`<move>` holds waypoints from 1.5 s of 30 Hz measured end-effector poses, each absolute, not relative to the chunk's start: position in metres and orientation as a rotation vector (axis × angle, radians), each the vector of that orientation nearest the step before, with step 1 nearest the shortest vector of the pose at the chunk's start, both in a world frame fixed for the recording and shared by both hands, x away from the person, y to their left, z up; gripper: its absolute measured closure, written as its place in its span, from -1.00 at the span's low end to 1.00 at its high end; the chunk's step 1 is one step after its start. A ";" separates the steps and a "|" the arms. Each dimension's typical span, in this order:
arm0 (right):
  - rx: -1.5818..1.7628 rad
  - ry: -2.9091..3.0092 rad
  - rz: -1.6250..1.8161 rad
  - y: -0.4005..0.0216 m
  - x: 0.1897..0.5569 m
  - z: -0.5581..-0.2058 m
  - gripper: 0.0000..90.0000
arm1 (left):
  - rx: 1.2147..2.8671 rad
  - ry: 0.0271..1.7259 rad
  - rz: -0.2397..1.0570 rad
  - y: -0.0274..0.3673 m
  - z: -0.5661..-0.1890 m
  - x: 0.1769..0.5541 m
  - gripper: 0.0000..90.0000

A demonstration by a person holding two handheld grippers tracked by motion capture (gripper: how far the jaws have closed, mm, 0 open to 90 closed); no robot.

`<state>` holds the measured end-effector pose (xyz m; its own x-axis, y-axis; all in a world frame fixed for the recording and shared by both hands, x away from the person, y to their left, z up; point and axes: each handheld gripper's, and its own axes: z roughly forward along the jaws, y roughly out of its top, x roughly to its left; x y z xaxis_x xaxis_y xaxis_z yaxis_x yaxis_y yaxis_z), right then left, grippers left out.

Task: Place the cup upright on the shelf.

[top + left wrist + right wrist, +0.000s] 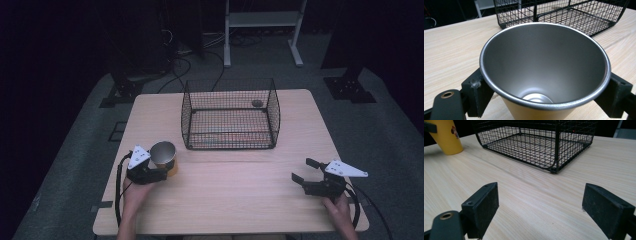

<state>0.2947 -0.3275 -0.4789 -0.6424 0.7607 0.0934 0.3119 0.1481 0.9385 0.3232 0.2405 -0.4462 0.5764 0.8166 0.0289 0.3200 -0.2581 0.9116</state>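
Left gripper (pixel 544 87): black jaws closed against both flanks of the cup (pixel 544 70), just under its rim, seen at the lower left and lower right of the left gripper view. In the high view this gripper (pixel 146 172) sits at lower left, the cup (pixel 163 156) against it on the table (pixel 235 200).

Cup: tapered beaker, wide mouth, narrow base. Brushed steel interior with a rolled rim and a bright round floor; yellow outer wall, matt, bearing a small printed mark visible at the upper left of the right gripper view (pixel 446 136). It appears to stand upright or nearly so on the tabletop, near the front left corner of the basket; whether it is lifted cannot be told.

Right gripper (pixel 312 180): lower right of the high view, jaws spread wide, nothing between them. Flat rectangular pads (pixel 484 207), dull black.

Basket (pixel 229 145): black wire mesh, rectangular, open top, rounded lower corners, centre of the high view. A small dark round item (pixel 257 103) lies by its far right corner.

Table: pale wood-grain laminate, rounded corners.

Progress: the cup is gripped, so the grasp looks done. Likely remaining: carrying it over the basket wall, setting it inside, releasing.
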 end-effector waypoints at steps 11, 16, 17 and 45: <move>1.021 2.025 1.502 -0.328 0.295 -0.479 -0.71 | 1.814 0.856 0.637 0.235 -0.435 0.308 -0.68; 1.017 2.025 1.500 -0.327 0.294 -0.479 -0.71 | 1.811 0.810 0.617 0.226 -0.425 0.304 -0.68; 1.019 2.026 1.499 -0.327 0.294 -0.479 -0.71 | 1.814 0.797 0.618 0.224 -0.423 0.303 -0.68; 1.016 2.034 1.483 -0.326 0.295 -0.479 -0.71 | 1.882 0.602 0.539 0.167 -0.393 0.314 -0.68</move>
